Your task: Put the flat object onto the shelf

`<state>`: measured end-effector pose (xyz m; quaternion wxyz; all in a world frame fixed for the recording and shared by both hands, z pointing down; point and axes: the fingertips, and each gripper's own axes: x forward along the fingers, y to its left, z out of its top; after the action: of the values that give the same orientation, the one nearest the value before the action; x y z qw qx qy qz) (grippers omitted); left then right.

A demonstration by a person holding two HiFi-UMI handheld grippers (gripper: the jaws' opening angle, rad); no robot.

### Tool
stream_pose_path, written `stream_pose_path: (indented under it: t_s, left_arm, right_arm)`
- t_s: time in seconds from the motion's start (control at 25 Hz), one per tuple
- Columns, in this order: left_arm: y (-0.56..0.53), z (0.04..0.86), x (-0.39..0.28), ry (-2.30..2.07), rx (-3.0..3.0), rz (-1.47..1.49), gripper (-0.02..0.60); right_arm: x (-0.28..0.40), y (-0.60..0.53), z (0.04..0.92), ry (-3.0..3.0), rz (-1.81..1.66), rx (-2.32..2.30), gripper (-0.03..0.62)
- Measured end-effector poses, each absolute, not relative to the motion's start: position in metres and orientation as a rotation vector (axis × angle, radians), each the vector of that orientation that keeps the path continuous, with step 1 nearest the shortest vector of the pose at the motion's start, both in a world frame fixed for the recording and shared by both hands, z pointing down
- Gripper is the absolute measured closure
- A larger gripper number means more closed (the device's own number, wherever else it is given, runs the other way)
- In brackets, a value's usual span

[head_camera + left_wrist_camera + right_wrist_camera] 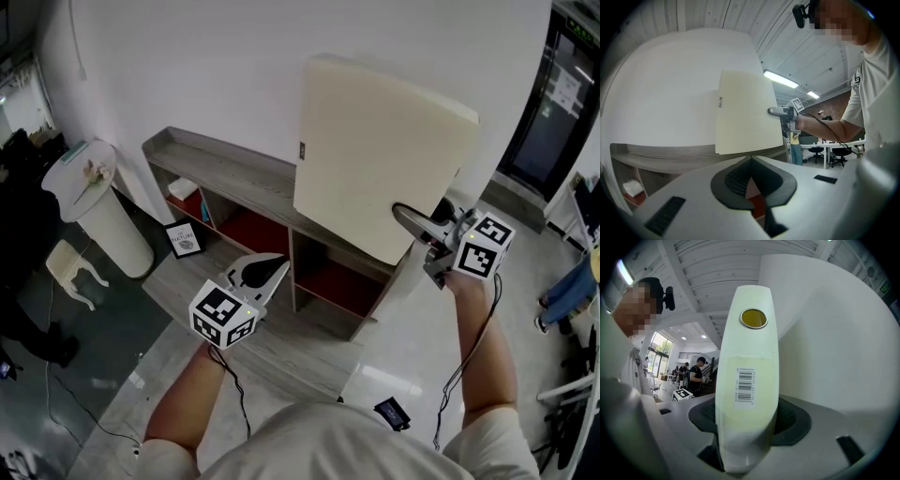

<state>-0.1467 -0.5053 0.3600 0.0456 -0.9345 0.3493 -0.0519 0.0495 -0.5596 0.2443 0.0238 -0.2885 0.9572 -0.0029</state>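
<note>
Pad (375,155) upright over the shelf (225,173) top.
Right fingers (417,225) pinch its lower right edge; left fingers (262,274), pressed together and empty, hover off its lower left.

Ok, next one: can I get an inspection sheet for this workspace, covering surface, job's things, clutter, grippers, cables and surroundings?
Surface: grey wooden shelf, visible top bare, red-backed compartments below.
Job's things: flat cream pad, held upright over the shelf, not yet lying on it.
Clutter: white item in the left compartment; framed picture on the floor beside the shelf; white pedestal; small black device on the floor.
Grippers: right gripper clamps the pad's edge; left gripper has its fingers together, nothing between.
Cables: right cable hangs along the right forearm; left cable hangs below the left gripper.
Surroundings: white wall, dark doorway, people in the background.
</note>
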Motion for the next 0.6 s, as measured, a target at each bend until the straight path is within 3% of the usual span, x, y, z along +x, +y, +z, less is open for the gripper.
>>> stream_pose_path:
  t_s: [0.6]
  left_arm:
    - [-0.538, 0.383, -0.125, 1.096, -2.9, -0.175, 0.568]
  right_arm:
    - [0.054, -0.588, 0.266, 3.035, -0.033, -0.848, 0.312]
